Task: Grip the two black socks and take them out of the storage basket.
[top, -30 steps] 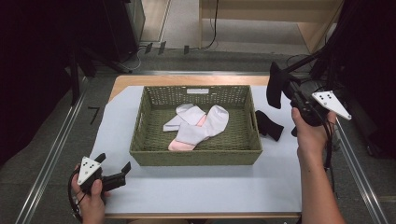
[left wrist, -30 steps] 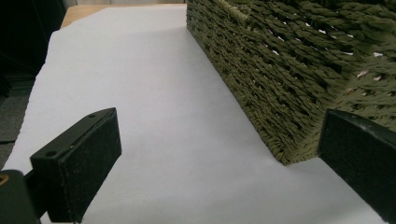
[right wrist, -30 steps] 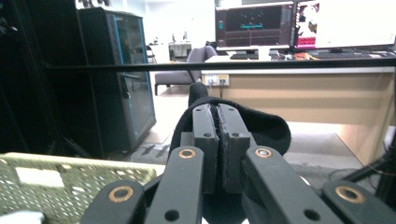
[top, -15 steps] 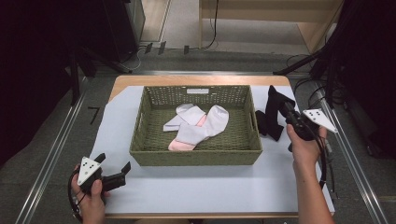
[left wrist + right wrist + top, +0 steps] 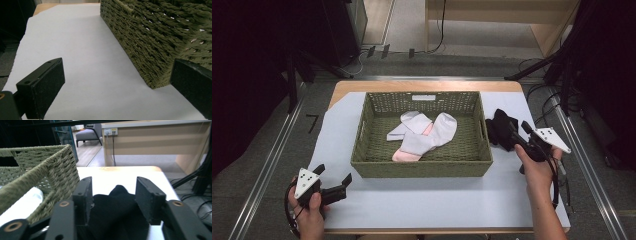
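A green woven basket [image 5: 422, 169] stands mid-table and holds pale lilac and pink socks [image 5: 427, 135]. Black socks [image 5: 498, 129] lie in a heap on the white sheet just right of the basket. My right gripper [image 5: 517, 132] rests low over that heap. Its jaws have just been opening, and in the right gripper view the black sock [image 5: 115, 212] lies loose between the parted jaws of my right gripper [image 5: 113, 187], beside the basket wall [image 5: 50, 167]. My left gripper [image 5: 333, 173] is open and empty at the front left. My left gripper [image 5: 116, 72] faces the basket corner [image 5: 155, 37].
A white sheet [image 5: 432, 200] covers the table, with bare sheet in front of the basket and to its left. Cables and dark stands [image 5: 572, 75] crowd the floor at the right. A wooden desk [image 5: 155, 140] stands beyond the table.
My right gripper came down from above the table with the black sock, set it beside the basket's right wall, and its jaws parted. The left gripper stayed put.
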